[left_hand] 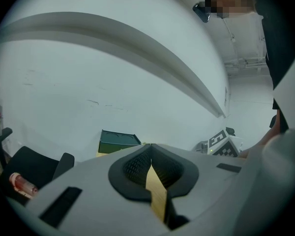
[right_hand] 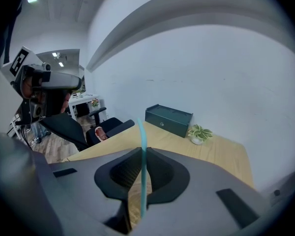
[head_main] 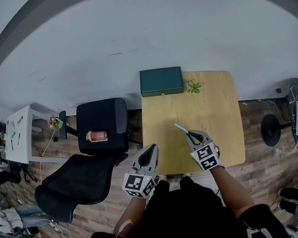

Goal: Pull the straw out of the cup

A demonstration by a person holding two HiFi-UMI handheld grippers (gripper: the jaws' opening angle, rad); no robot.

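Observation:
A thin teal straw (head_main: 181,128) sticks up and to the left from my right gripper (head_main: 190,134), which hangs over the front half of the wooden table (head_main: 213,108). In the right gripper view the straw (right_hand: 143,156) runs upright between the pads, and the right gripper (right_hand: 140,178) is shut on it. My left gripper (head_main: 153,151) sits at the table's front left corner, with nothing in it. In the left gripper view the left gripper (left_hand: 150,167) has its pads together, and only table wood shows in the gap below them. No cup shows on the table.
A dark green box (head_main: 161,81) and a small potted plant (head_main: 192,87) stand at the table's far edge against the white wall. Left of the table stand two black chairs (head_main: 102,125); a pinkish cylinder (head_main: 97,135) lies on the nearer seat. A white desk (head_main: 17,133) is far left.

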